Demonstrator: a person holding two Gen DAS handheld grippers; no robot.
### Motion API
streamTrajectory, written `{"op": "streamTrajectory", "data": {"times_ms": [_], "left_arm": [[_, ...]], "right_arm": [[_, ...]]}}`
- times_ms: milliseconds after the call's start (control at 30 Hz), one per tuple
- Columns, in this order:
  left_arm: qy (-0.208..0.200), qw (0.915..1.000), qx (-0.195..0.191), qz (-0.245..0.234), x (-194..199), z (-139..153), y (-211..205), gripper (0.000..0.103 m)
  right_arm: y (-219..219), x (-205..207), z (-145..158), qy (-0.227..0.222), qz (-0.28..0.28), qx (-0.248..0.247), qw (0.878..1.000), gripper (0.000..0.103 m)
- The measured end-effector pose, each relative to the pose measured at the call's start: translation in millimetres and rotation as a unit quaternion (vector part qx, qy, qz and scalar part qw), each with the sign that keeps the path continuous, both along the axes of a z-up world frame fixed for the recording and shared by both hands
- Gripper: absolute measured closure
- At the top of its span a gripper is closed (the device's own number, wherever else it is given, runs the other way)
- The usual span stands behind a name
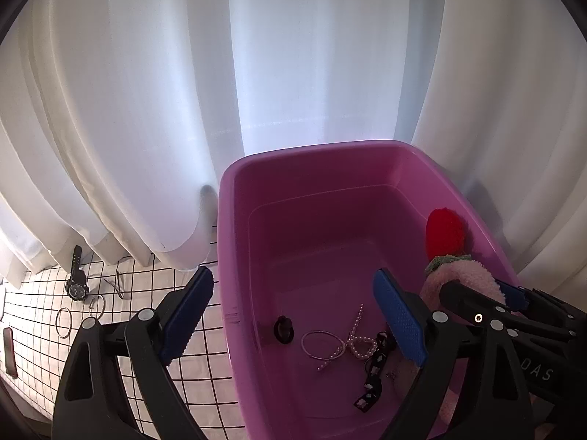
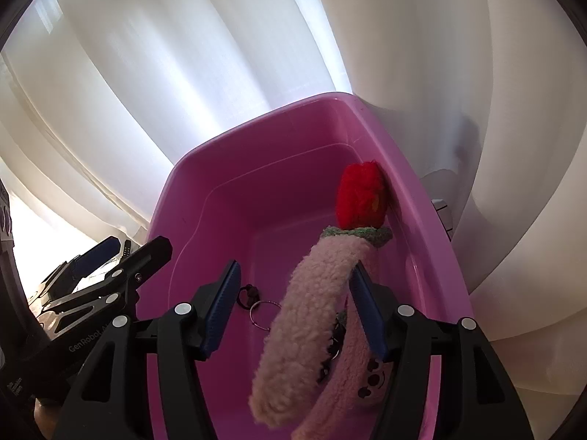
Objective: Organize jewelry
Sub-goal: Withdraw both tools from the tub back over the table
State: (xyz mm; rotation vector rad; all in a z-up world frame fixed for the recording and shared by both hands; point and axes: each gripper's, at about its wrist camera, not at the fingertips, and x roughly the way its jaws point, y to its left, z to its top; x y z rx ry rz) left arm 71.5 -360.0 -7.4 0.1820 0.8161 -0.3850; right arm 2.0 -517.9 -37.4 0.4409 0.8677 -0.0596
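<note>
A pink bin (image 1: 225,242) holds a thin bangle (image 1: 318,344), a pearl bow clip (image 1: 357,344), a small black ring (image 1: 283,328) and a black-and-white bracelet (image 1: 371,377). A fuzzy pink headband (image 2: 304,315) with a red strawberry (image 2: 361,198) leans on the bin's right wall (image 2: 422,220). My right gripper (image 2: 293,271) is open inside the bin; the headband lies between its fingers, against the right pad, unpinched. My left gripper (image 1: 293,278) is open and straddles the bin's left wall, one finger outside, one inside, nothing held.
On the checked cloth (image 1: 205,366) left of the bin lie a black watch (image 1: 77,278), two thin bangles (image 1: 64,321), a wire hairpin (image 1: 119,286) and a dark red object (image 1: 9,352) at the edge. White curtains (image 1: 146,110) hang close behind.
</note>
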Motion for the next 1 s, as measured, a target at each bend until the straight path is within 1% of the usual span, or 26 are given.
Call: {"op": "streamTrajectory", "data": {"times_ms": [67, 367, 433, 500, 633, 1000], "left_arm": [[-0.005, 1.0000, 0.003, 0.000, -1, 2, 1, 0.016], [-0.016, 0.9997, 0.002, 0.017, -3, 9, 13, 0.013], [-0.019, 0.9996, 0.001, 0.022, -3, 11, 17, 0.010], [-0.023, 0.9993, 0.000, 0.028, -3, 14, 21, 0.010], [-0.029, 0.9988, -0.001, 0.040, -3, 19, 30, 0.010], [-0.027, 0.9965, -0.013, 0.078, -4, 25, 64, 0.008]], "right_arm": [[1, -2, 4, -0.010, -0.002, -0.005, 1.000, 0.035], [5, -2, 10, -0.011, -0.001, -0.010, 1.000, 0.032], [6, -1, 10, -0.009, 0.002, -0.013, 1.000, 0.032], [8, -1, 11, -0.008, 0.006, -0.015, 1.000, 0.030], [13, 0, 14, -0.008, 0.013, -0.023, 1.000, 0.030], [38, 8, 22, -0.018, 0.054, -0.029, 0.998, 0.029]]}}
